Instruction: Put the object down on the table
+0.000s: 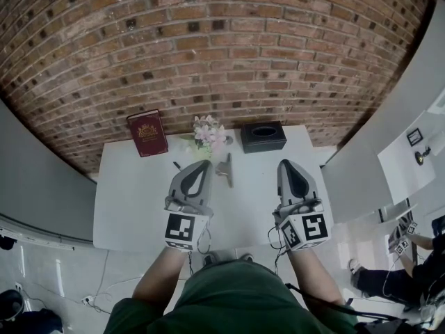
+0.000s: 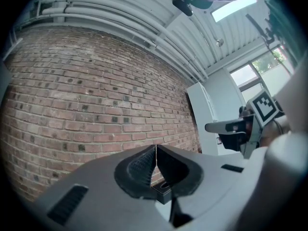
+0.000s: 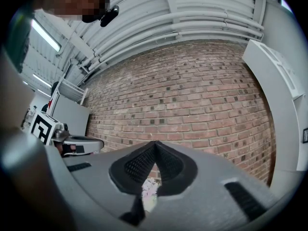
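Note:
A small grey object (image 1: 226, 168) lies on the white table (image 1: 132, 207), just right of my left gripper's tip. Held above the table's front half, my left gripper (image 1: 203, 163) is shut and empty; its ribbed pads (image 2: 144, 163) meet in a thin line. Further right my right gripper (image 1: 286, 163) is also raised, shut and holding nothing, its pads (image 3: 166, 163) pressed together. Both grippers point towards the brick wall (image 1: 208, 47). Each gripper shows at the edge of the other's view: the right gripper (image 2: 238, 128), the left gripper (image 3: 77, 143).
Along the table's far edge stand a red book (image 1: 147, 133), a bunch of pale pink flowers (image 1: 208, 133) and a black tissue box (image 1: 263, 137). White panels (image 1: 389, 138) flank the table. A seated person (image 1: 410, 270) is at the lower right.

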`<state>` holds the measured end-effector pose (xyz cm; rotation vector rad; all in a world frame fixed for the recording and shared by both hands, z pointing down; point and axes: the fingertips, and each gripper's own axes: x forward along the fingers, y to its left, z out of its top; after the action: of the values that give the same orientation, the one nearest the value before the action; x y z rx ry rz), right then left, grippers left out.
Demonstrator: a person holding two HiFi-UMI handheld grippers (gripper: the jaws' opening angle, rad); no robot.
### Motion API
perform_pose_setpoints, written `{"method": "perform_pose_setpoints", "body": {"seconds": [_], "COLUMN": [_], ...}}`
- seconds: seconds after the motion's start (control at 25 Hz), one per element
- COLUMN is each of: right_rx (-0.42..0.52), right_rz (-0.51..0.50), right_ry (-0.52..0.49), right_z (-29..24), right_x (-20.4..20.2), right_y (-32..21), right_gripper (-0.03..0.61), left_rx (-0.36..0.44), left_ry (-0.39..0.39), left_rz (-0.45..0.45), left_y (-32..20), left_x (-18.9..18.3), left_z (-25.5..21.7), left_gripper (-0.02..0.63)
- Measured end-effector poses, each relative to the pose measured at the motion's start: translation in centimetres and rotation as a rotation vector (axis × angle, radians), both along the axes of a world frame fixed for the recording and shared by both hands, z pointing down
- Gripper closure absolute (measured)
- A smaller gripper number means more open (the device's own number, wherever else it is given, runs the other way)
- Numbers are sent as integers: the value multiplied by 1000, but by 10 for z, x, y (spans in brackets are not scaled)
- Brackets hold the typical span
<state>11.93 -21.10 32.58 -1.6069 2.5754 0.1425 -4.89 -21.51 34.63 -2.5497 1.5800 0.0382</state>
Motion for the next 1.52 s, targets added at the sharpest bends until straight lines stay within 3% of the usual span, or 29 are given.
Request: {"method": "perform_pose_setpoints", "body": {"seconds": [0.28,0.48,0.64,0.8,1.0,1.52], "right_rx": [0,-3,-2,-2,-2,-13], "right_rz": [1,3,1,0,-2,-2], "right_ry": [-1,-3,-5,-5,-5,-7], "right_z": [1,2,2,3,3,8], "right_x": [0,1,2,2,2,1], "right_y": [0,-1,-2,-2,-3,-10], "right_gripper": [577,577,577,577,577,577], "left_rx": [35,-2,35,-9,31,-2], "left_ry": [-6,1,-6,4,-2,0], "left_rz": [-4,0,-5,0,-5,-1], "left_y": [-3,-1,-5,-2,-6,-12], "left_x": [-1,0,-1,2,0,0], "left_z": [4,2,5,4,7,12], "left_gripper": [604,604,604,604,604,604]}}
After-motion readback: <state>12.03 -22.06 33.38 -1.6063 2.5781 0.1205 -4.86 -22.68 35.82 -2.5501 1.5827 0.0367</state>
